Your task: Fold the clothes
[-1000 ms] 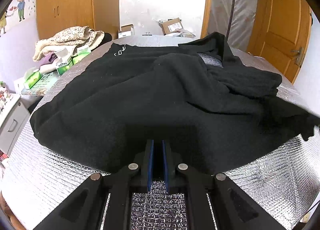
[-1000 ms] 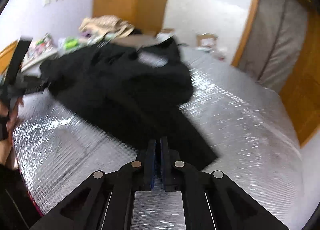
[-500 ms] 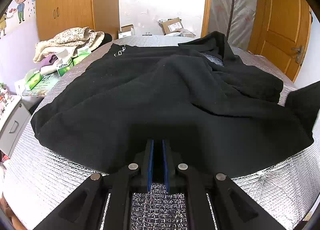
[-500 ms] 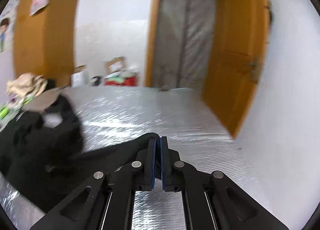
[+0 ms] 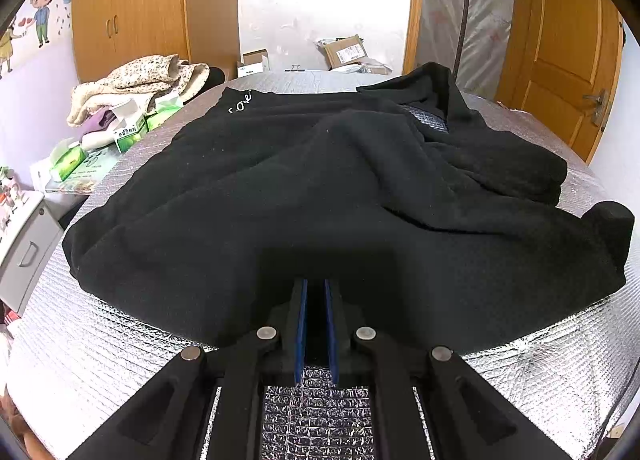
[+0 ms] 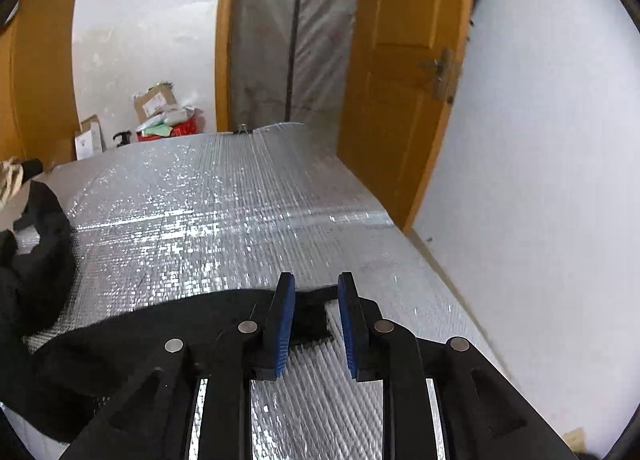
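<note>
right gripper (image 6: 316,300): its jaws were pressed together on a black fold a second ago; they are opening now, blue pads apart, a strip of cloth lying loose between them
right wrist view: swung from the black sweatshirt (image 6: 36,260) filling the middle to the bare foil mat (image 6: 224,220), wooden door (image 6: 400,80) at 1 o'clock and white wall (image 6: 540,180) at 3 o'clock; blur has eased
sweatshirt hem (image 5: 400,280): its 4 o'clock corner, ragged and short of the mat edge a second ago, now lies drawn out smoother and wider
sleeve end (image 5: 612,220): lifted dark at 3 o'clock half a second ago, now lower on the mat
</note>
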The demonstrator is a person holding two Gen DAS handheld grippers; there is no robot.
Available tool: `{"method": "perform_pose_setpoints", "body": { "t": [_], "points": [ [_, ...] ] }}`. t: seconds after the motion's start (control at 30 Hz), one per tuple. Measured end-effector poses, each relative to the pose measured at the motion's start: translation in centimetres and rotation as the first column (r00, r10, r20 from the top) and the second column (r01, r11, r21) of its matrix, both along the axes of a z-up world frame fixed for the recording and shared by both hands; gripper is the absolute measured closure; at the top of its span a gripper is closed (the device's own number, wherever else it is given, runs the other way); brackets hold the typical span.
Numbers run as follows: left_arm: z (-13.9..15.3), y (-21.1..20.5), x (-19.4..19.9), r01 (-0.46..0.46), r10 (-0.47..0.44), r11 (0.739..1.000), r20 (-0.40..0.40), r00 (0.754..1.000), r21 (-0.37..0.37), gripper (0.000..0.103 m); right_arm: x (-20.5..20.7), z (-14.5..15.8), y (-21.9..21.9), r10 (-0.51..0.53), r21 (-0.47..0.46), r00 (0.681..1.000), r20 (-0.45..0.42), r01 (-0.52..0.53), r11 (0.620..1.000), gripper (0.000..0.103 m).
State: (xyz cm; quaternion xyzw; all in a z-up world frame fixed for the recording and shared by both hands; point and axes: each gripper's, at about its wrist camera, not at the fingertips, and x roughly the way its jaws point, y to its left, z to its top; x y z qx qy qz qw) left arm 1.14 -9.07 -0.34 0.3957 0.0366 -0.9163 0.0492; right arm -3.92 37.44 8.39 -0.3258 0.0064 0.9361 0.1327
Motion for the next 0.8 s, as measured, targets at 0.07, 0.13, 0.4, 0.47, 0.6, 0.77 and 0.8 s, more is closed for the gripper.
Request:
{"method": "perform_pose_setpoints", "body": {
  "t": [0.07,0.13,0.4,0.47,0.6,0.77,0.8],
  "points": [
    [0.0,0.1,0.0,0.000,0.000,1.000,0.002,1.000,-0.008,0.095,0.7,-0.5,0.6,0.025,-0.064,1.000,0.011,-0.025,0.998,0.078],
    [0.0,0.1,0.0,0.000,0.000,1.000,0.002,1.000,-0.011,0.095,1.3,-1.2,0.7,0.072,-0.126,0.997,0.032,-0.068,0.990,0.077],
    [0.0,0.6,-0.1,-0.003,0.004,0.999,0.006,1.000,-0.048,0.095,2.6,-4.6,-1.4,0.366,-0.633,0.931,-0.014,-0.292,0.717,0.074],
    [0.0,0.7,-0.1,-0.003,0.003,0.998,0.008,1.000,-0.057,0.095,2.1,-5.1,-2.1,0.388,-0.697,0.921,-0.042,-0.305,0.648,0.066],
    [0.0,0.6,-0.1,-0.003,0.003,0.999,0.007,1.000,-0.053,0.095,0.4,-6.1,-3.0,0.392,-0.787,0.918,-0.059,-0.285,0.548,0.062],
    [0.0,0.4,-0.1,-0.003,0.003,0.999,0.005,1.000,-0.039,0.095,-1.8,-7.9,-2.7,0.336,-0.833,0.941,0.036,-0.157,0.530,0.066],
    [0.0,0.4,-0.1,-0.003,0.003,0.999,0.004,1.000,-0.037,0.095,-1.8,-7.9,-2.6,0.322,-0.833,0.946,0.029,-0.156,0.531,0.075]
  ]
}}
